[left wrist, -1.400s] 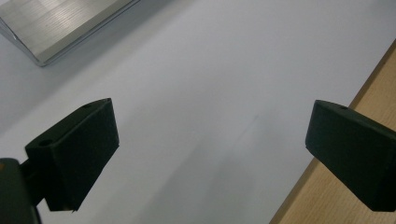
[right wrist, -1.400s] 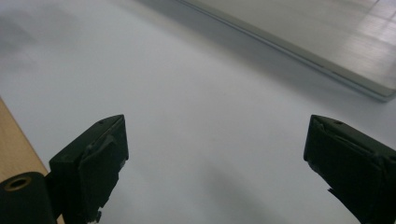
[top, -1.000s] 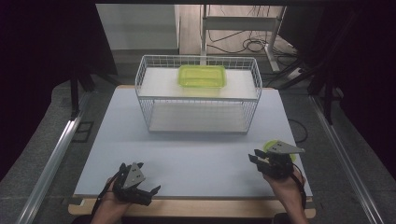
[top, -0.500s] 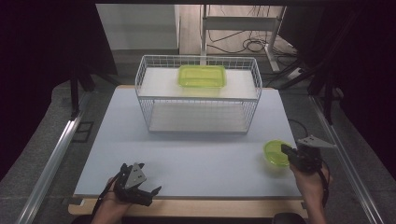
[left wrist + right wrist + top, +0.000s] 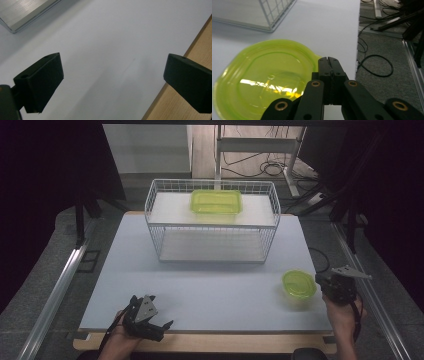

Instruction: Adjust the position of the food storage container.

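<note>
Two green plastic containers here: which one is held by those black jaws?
The round green bowl on the table's right side: the right gripper has its jaws shut on its rim. The rectangular green container sits apart inside the wire basket.

A lab – aluminium frame rail [image 5: 55, 287], loose floor cables [image 5: 270, 167], black curtains [image 5: 45, 175] round the table [image 5: 210, 295].

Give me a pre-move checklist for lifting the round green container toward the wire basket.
1. Right gripper shut on the round green container rim tab: looks ok; pinch itself cannot tell.
2. Container level on the table: ok.
3. Path to the wire basket free: ok.
4. Basket floor free beside the rectangular green container: ok.
5. Left gripper open, parked at the near edge: ok.
</note>
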